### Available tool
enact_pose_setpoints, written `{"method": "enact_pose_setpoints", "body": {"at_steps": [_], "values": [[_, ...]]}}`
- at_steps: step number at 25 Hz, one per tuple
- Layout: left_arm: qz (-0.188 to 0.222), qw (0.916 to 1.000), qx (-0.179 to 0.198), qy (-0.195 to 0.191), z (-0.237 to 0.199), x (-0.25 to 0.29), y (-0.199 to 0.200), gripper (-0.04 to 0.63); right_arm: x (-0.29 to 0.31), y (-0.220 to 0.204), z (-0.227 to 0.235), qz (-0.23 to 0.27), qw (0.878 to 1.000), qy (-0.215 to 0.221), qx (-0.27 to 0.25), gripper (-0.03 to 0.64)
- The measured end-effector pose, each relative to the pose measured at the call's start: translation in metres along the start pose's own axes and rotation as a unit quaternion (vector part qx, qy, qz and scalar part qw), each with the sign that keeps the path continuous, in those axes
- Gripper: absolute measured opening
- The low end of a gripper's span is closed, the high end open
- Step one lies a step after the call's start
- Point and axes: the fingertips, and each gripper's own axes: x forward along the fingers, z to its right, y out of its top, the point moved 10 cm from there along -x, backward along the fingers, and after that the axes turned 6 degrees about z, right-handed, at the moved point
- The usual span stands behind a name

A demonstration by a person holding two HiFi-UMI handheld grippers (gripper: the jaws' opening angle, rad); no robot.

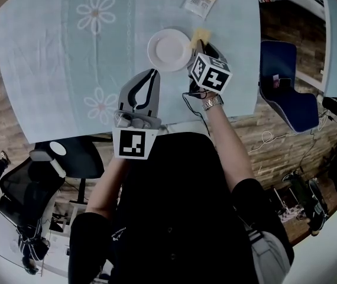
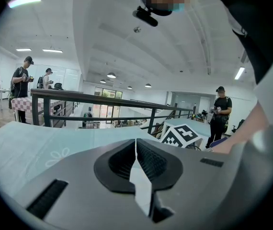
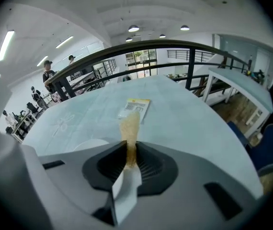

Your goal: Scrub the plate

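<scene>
Right gripper (image 1: 204, 46) is in at the plate's right rim, its fingers clamped on a yellow sponge (image 1: 200, 36). The right gripper view shows the sponge pinched edge-on between the ribbed pads, with a good length sticking out front. That looks deliberate: the free end is what would do the rubbing, and the grip stays clear of the dish.

The white plate (image 1: 169, 49) sits flat on the pale blue bench (image 1: 50, 52), toward its right edge and a little back from the near edge. It looks bare. The sponge hangs just past the rim, and I can't tell whether it touches the plate, so scrubbing reads as about to start rather than under way.

Left gripper (image 1: 152, 73) waits at the plate's near-left side. Its own view shows the fingers pressed together with nothing between them. The tips come close to the rim, and contact can't be judged. It is probably parked there to steady the plate, since a light dish on cloth may slide under the sponge.

A small packet (image 1: 200, 0) lies beyond the plate toward the far right corner, out of the way.
</scene>
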Motion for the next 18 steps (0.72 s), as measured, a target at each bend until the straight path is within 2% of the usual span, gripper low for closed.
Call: {"method": "enact_pose_setpoints", "body": {"at_steps": [3, 6, 11, 18], "values": [[0.004, 1.0, 0.0, 0.001, -0.001, -0.004, 0.0, 0.02, -0.01, 0.003, -0.002, 0.033, 0.999, -0.033, -0.011, 0.057], [0.005, 1.0, 0.001, 0.001, -0.001, -0.007, 0.0, 0.02, -0.018, 0.002, -0.007, 0.051, 0.998, -0.025, -0.005, 0.057], [0.006, 1.0, 0.007, 0.003, -0.002, -0.008, 0.002, 0.02, -0.02, 0.0, -0.027, 0.04, 0.998, 0.039, 0.002, 0.057], [0.007, 0.9999, 0.001, 0.008, -0.002, -0.011, 0.002, 0.02, -0.019, -0.01, -0.067, 0.014, 0.99, 0.138, -0.012, 0.057]]}}
